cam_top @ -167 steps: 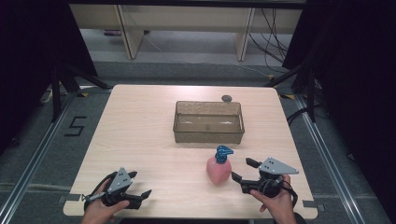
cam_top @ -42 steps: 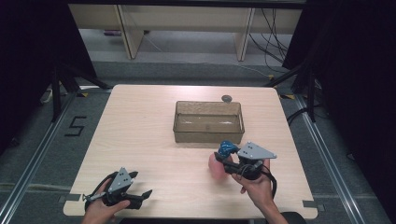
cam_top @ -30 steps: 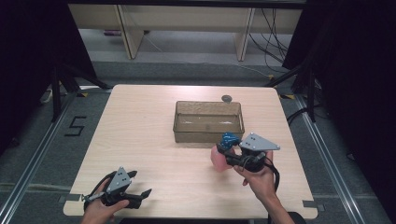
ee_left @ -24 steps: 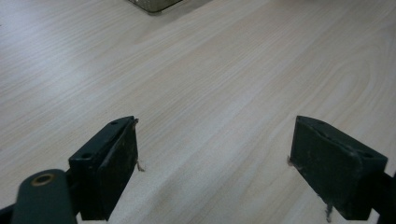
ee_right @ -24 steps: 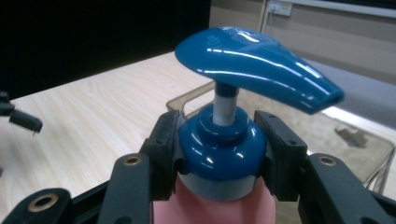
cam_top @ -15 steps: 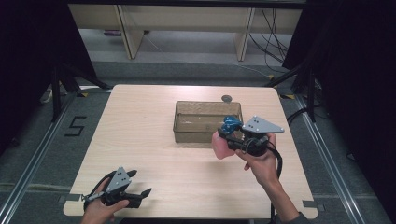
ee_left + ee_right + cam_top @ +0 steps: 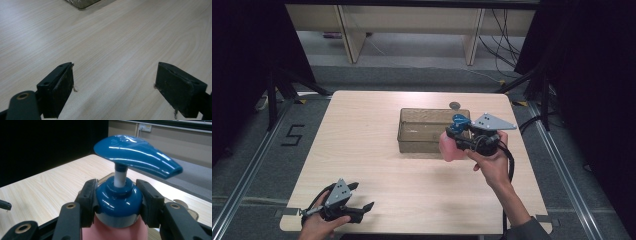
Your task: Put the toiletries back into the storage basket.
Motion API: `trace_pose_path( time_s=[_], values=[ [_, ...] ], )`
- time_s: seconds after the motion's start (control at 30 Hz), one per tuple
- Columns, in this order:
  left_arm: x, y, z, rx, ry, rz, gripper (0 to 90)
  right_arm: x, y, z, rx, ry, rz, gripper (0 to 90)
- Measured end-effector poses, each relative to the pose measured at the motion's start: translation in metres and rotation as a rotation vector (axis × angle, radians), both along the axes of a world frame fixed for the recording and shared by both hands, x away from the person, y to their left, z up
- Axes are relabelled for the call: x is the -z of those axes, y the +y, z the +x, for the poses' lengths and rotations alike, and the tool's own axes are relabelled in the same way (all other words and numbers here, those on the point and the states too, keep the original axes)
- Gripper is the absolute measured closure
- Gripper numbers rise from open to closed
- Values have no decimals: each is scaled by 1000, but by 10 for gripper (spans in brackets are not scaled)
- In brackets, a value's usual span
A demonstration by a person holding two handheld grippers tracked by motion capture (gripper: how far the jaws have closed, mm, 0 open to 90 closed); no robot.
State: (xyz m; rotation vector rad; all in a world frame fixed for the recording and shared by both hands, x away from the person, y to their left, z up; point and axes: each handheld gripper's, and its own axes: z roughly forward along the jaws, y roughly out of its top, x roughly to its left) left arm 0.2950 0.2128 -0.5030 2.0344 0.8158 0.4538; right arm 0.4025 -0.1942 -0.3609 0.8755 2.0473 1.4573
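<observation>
Landmark: a clear brownish plastic bin (image 7: 424,131) sits on the light wooden table (image 7: 372,150), toward the far middle of the top.

Pump bottle: a pink bottle with a blue pump head (image 7: 453,139) is held in the air at the bin's right end, over its near right corner — the pink body hangs just outside the bin's near wall and the blue pump sits level with the rim.

Right gripper: the right gripper (image 7: 462,140) clamps the bottle's blue collar. In the right gripper view both black jaws press against the collar (image 7: 119,202) from either side, with the white stem and the blue spout above them and the pink body just below.

Right hand: the right hand (image 7: 491,159) holds the gripper from the near right of the bin, forearm running back to the table's near edge; the grey three-cornered plate (image 7: 493,122) rides on top, beside the bin's right wall.

Left gripper: the left gripper (image 7: 359,196) rests low at the table's near left corner, well apart from the bin. Its jaws stand wide apart with bare wood between them — the left gripper view shows that clearly, with a corner of the bin (image 7: 81,3) at the top of that view.

Left hand: the left hand (image 7: 319,225) grips it at the table's near edge.

Small round thing: a dark disc (image 7: 455,105) lies on the table just beyond the bin's far wall; I cannot tell what it is.
</observation>
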Motion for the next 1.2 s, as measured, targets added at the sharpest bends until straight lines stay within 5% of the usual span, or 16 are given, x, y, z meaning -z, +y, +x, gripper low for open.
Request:
trace_pose_path(
  time_s=[0.13, 0.2, 0.47, 0.8, 0.83, 0.93, 1.2],
  values=[
    [-1, 2, 0, 11, 1, 25, 148, -5, -1, 4, 8, 10, 6, 538],
    [0, 0, 0, -3, 0, -3, 149, -7, -2, 8, 7, 9, 15, 538],
    [0, 0, -1, -4, 5, -1, 148, -11, -6, 28, 47, 1, 2, 538],
    [0, 1, 0, -9, 0, -2, 149, -7, -10, 51, 96, 29, 11, 538],
    [-2, 3, 0, -4, 4, 23, 148, -7, -10, 53, 112, 38, 18, 538],
    [-1, 2, 1, -8, -1, -14, 148, -4, -11, 60, 125, 39, 25, 538],
    [-1, 2, 0, -10, 1, -10, 148, 6, -13, 75, 165, 67, 12, 538]
  ],
)
